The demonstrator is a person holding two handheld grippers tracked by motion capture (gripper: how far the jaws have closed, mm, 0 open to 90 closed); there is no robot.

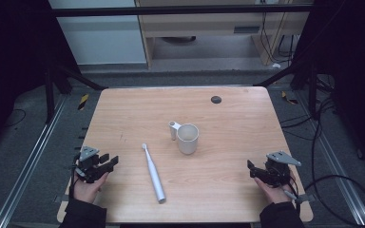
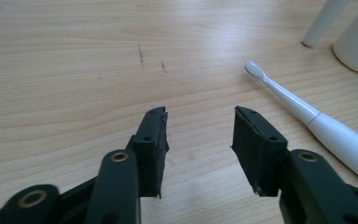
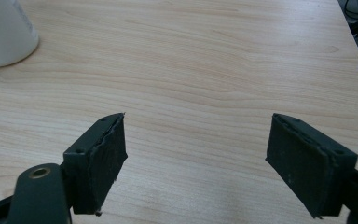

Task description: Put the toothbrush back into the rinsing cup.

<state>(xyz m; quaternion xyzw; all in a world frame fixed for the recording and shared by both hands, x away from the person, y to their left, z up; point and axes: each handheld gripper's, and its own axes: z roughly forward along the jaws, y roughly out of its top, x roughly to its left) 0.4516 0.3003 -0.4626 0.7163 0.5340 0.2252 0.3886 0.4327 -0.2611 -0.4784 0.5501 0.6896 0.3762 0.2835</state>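
Tongs (image 1: 112, 161) (agape) near table edge (image 1: 83, 142)

The right tool (image 3: 196, 140) is hovering low over the bench (image 3: 223, 70), its two black jaws rising from the bottom edge and standing wide apart with nothing but bare wood grain between them. A white cup (image 3: 4, 32) is sitting on the bench in the upper left corner, well apart from the tool and beyond its left jaw, cut off by the frame. The bench's far right edge is showing at the upper right, diagonally opposite the cup, with dark floor beyond it.
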